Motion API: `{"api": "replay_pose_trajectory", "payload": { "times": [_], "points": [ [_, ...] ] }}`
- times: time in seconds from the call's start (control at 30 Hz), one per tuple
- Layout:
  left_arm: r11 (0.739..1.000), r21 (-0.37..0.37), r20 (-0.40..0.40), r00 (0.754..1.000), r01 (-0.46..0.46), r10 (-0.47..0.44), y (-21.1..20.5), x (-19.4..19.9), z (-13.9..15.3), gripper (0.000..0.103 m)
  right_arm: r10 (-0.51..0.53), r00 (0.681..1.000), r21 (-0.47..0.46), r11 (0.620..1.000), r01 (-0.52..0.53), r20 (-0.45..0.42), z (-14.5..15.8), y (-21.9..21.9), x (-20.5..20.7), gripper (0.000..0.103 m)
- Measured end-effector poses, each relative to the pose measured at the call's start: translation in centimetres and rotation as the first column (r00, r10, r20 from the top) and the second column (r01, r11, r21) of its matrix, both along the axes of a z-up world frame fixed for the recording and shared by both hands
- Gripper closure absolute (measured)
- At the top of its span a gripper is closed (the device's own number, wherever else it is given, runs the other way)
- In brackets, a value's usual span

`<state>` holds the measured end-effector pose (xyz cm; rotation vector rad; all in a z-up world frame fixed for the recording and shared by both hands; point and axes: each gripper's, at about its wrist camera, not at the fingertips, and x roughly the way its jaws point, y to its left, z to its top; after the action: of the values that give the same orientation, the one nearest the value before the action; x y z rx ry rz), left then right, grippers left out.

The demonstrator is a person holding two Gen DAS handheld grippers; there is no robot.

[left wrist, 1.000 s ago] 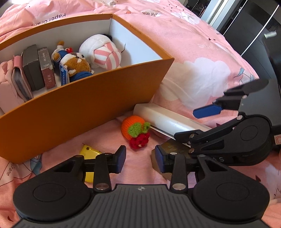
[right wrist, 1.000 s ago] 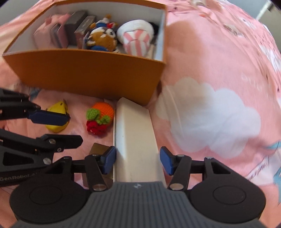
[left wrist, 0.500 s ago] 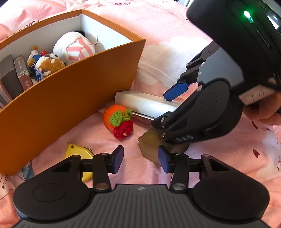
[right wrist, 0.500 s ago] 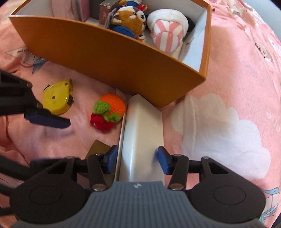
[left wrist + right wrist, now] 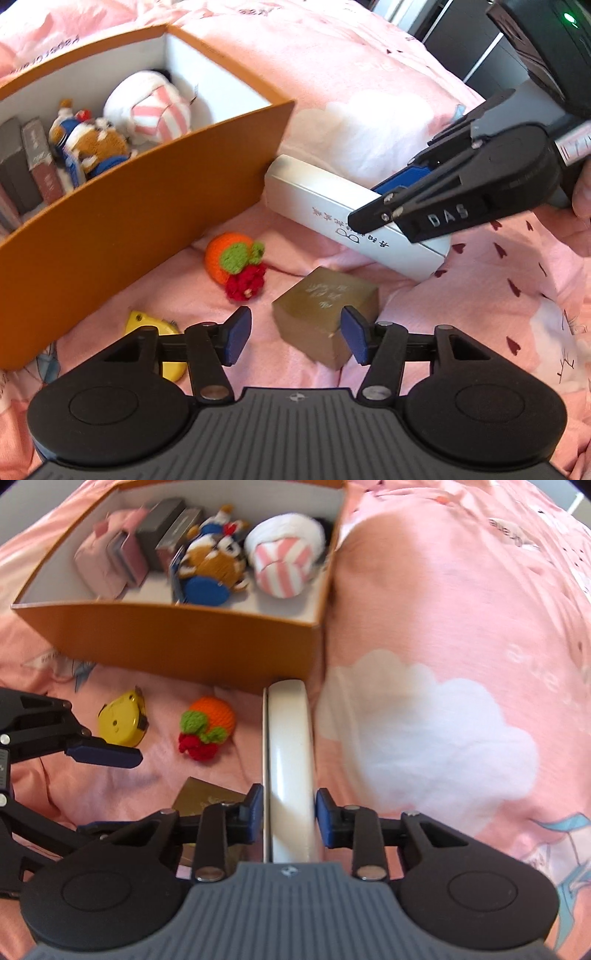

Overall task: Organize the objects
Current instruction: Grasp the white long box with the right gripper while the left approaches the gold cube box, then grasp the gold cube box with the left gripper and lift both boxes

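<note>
Left wrist view: left gripper (image 5: 291, 339) low in frame, jaws spread and just been opening wider; blue pads (image 5: 238, 338) apart, pressing on nothing. Olive-gold box (image 5: 325, 314) lies on pink bedspread (image 5: 480, 314) btwn the pads, nearer the right-hand pad; contact w/ that pad cannot be told. Right gripper (image 5: 384, 205) enters from upper right, pads clamped on white case (image 5: 332, 210), which lies slantwise just behind the box, its far end near the corner of the orange storage box (image 5: 147, 206). Crocheted orange w/ red berries (image 5: 236, 262) in front of the orange wall; yellow tape measure (image 5: 162, 332) partly hidden behind left finger. Inside storage box: striped plush (image 5: 151, 107), brown plush (image 5: 92, 144), dark books (image 5: 26, 162). Part of a hand (image 5: 581, 188) at right edge.

Right wrist view: right gripper (image 5: 290, 818), jaws just been closing, both pads (image 5: 325, 823) against the sides of white case (image 5: 290, 760), which runs lengthwise away from the gripper toward orange storage box (image 5: 184, 642). Olive-gold box (image 5: 207, 797) just left of case, partly behind the left-hand finger. Left gripper (image 5: 105, 753) at left edge, one blue pad seen. Tape measure (image 5: 122, 720) and crocheted orange (image 5: 207, 723) lie btwn it and the case, on the bedspread (image 5: 443, 627)
</note>
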<state>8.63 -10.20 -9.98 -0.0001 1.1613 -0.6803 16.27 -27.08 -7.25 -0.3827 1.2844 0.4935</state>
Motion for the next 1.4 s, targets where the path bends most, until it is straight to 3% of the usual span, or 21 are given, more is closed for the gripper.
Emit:
{"api": "replay_pose_trajectory", "payload": {
  "times": [0.37,0.5,0.67,0.87,1.13,1.4],
  "points": [
    [0.998,0.02,-0.068,0.996,0.054,-0.053,-2.3,0.6,-2.7,0.02,-0.078,0.995,0.091,0.992,0.083,-0.06,-1.1,-2.0,1.1,0.073],
    [0.998,-0.015,-0.12,0.991,0.055,-0.056,-2.5,1.2,-4.5,0.015,-0.077,0.995,0.105,0.991,0.084,-0.066,-1.2,-2.3,1.2,0.072],
    [0.996,-0.036,-0.112,0.99,0.085,-0.089,-3.3,1.5,-5.4,0.011,-0.068,0.994,0.11,0.991,0.077,-0.081,-1.5,-2.3,1.7,0.072],
    [0.994,-0.059,-0.102,0.99,0.094,-0.1,-3.4,1.4,-5.5,0.016,-0.004,0.995,0.044,0.999,0.009,-0.097,-2.3,-0.7,2.5,0.071],
    [0.994,-0.035,-0.048,0.993,0.107,-0.108,-3.0,0.0,-4.1,0.021,0.029,0.993,0.001,1.0,-0.029,-0.114,-3.4,0.5,3.7,0.07],
    [0.995,-0.038,0.04,0.995,0.089,-0.087,-1.3,-1.7,-1.4,0.026,0.041,0.999,0.015,0.999,-0.041,-0.023,-0.2,-0.2,1.8,0.071]
  ]
}}
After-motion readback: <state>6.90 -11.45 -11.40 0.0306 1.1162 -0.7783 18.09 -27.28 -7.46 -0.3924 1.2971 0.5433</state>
